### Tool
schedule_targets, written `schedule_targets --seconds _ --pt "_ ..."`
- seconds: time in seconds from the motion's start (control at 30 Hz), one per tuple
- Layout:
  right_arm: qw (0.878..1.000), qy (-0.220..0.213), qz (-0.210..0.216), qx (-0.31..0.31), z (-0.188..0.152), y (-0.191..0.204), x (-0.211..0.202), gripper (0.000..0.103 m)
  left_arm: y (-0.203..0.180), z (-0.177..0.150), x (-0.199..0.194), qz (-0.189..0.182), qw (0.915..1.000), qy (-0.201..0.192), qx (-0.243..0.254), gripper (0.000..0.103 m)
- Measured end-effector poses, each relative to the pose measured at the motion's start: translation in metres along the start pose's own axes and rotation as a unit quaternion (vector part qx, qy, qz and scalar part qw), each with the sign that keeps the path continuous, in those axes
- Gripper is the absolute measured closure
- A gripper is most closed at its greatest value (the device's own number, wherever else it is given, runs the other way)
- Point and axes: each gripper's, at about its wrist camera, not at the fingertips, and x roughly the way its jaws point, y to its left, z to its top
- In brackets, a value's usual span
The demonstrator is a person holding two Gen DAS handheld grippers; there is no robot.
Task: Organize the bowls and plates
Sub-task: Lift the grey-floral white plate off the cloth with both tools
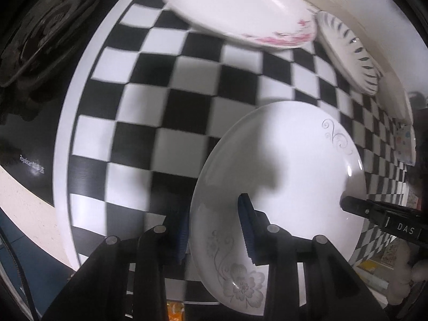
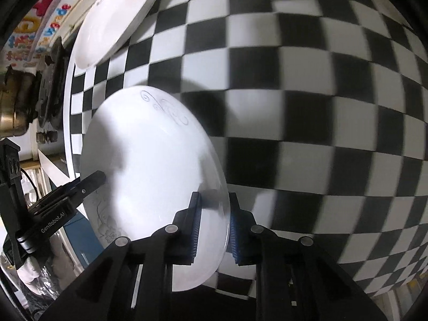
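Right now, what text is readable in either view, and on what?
"DAS": right gripper body.
"GenRobot.AI": left gripper body.
"Royalstar" plus blurred characters: black appliance, partly legible.
Colourful wall lettering: too distorted to read.
Plate: floral pattern only, no text.

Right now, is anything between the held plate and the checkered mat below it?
Nothing visible. The grey-flower plate is pinched at opposite rims by the left gripper and right gripper. The checkered mat nearby is bare; the pink-flower plate and striped plate lie at its far edge.
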Motion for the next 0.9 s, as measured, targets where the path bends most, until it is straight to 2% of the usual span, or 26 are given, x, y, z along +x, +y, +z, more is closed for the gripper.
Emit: schedule_targets --seconds 0.13,0.33,0.47,0.67,0.9 --pt "1.0 -0.017 0.008 0.012 -0.002 -0.022 -0.021 0.084 -0.028 -0.002 -0.014 -0.006 0.9998 -0.006 0.018 0.072" --pt "0.998 -0.044 0.008 0.036 -0.012 -0.061 -0.046 0.084 -0.064 0.0 -0.016 -0.014 0.9986 -0.003 0.05 0.072" --pt "0.997 -0.053 0.008 0.057 -0.018 -0.093 -0.057 0.084 -0.073 0.003 -0.002 -0.01 0.9973 0.005 0.072 0.072" --pt "0.995 -0.055 0.007 0.078 -0.024 -0.15 -0.068 0.084 -0.116 0.02 0.03 0.003 0.9952 0.024 0.095 0.072" --pt "0.996 -0.047 0.006 0.08 -0.025 -0.174 -0.061 0.084 -0.116 0.021 0.039 0.016 0.9949 0.036 0.093 0.072"
